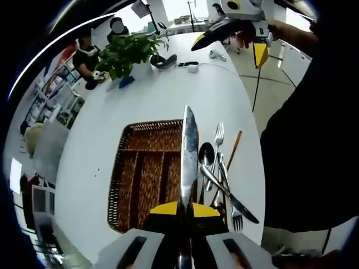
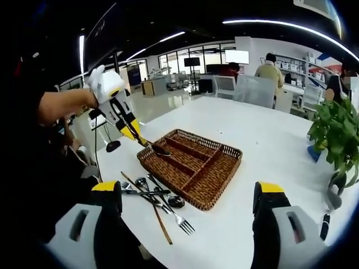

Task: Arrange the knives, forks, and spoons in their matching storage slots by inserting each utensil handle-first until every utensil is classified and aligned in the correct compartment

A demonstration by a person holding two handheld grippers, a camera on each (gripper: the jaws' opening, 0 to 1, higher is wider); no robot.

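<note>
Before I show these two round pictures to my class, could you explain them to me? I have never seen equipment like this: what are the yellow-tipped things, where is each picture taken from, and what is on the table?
No robot here: a person holds a two-jaw hand tool in each hand, and each tool carries a wide-angle camera looking along its own jaws.

In the left gripper view, the left gripper is clamped on a table knife, blade pointing away, above a wicker cutlery tray. The right gripper view sees that same tool from across the table, the knife over the tray's near edge. The right gripper has its jaws wide apart, holding nothing.

On the white table, beside the tray, lies a loose pile of cutlery: forks, spoons, a knife and a wooden stick. A potted plant stands farther along the table.
</note>
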